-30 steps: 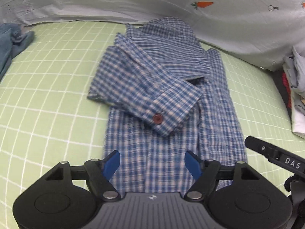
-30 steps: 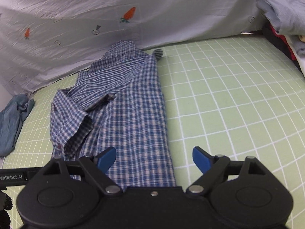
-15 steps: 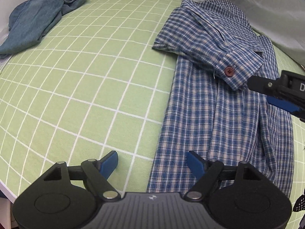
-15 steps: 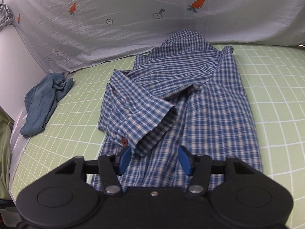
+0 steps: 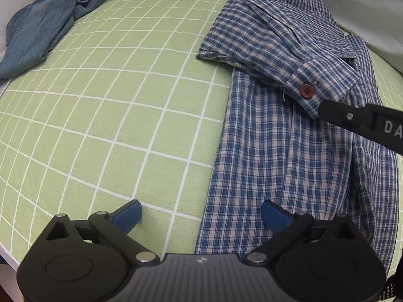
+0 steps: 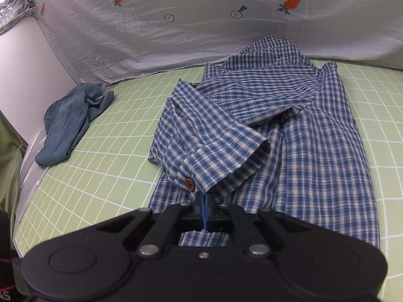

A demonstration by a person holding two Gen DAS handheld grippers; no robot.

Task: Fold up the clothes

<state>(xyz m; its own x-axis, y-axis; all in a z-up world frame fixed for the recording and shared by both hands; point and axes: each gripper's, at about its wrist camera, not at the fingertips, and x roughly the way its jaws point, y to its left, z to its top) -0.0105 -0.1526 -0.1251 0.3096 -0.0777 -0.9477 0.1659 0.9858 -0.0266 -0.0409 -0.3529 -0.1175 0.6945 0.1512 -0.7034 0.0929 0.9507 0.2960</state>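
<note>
Now one plaid shirt [image 6: 289, 136]: right tool [image 6: 203, 201] pinches its cuff, left tool [image 5: 201, 214] opening, empty

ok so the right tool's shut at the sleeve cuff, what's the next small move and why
Probably lift the cuff a little and draw it across the shirt. The right tool is shut at the cuff's edge by the button, and the sleeve lies bunched over the body, not flat. The left tool is opening over the shirt's lower edge, holding nothing.
</note>
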